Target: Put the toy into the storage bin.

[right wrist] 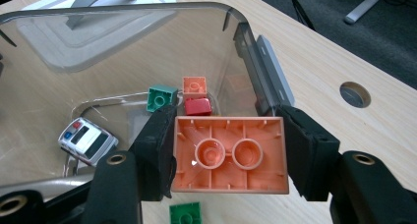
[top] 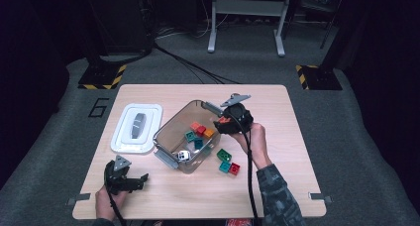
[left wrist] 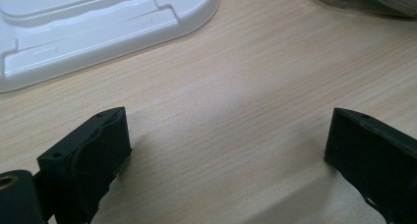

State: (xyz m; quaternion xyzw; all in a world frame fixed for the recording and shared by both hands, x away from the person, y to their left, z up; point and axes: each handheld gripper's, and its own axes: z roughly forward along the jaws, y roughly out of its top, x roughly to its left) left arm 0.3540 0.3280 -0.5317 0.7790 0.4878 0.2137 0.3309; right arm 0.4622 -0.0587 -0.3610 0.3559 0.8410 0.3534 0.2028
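**Right gripper clamps orange brick above bin; left gripper idle**

The right gripper [right wrist: 228, 155] holds one orange brick [right wrist: 230, 154] by its two short ends, pads pressed on both. The brick's hollow underside faces the right gripper view's camera, two round tubes side by side; its long axis runs from pad to pad. In the high view the right gripper [top: 229, 121] sits over the far right rim of the clear bin [top: 166, 137], with the brick a small orange patch at its tip.

The left gripper [left wrist: 226, 150] rests low on the table [left wrist: 236, 76], jaws spread wide with bare wood between them.

Count, high view: one bin, one white lid [top: 136, 128] lying flat left of it, two grippers. Inside the bin about five small bricks (orange, red, green, teal) plus one white item. Three bricks lie on the table just right of the bin: two green [top: 224, 155], one red [top: 234, 168].

The right gripper view resolves the white item as a small toy car [right wrist: 87, 140], and shows a round hole [right wrist: 355, 94] in the tabletop. The left gripper view shows the lid edge [left wrist: 98, 32] close up.
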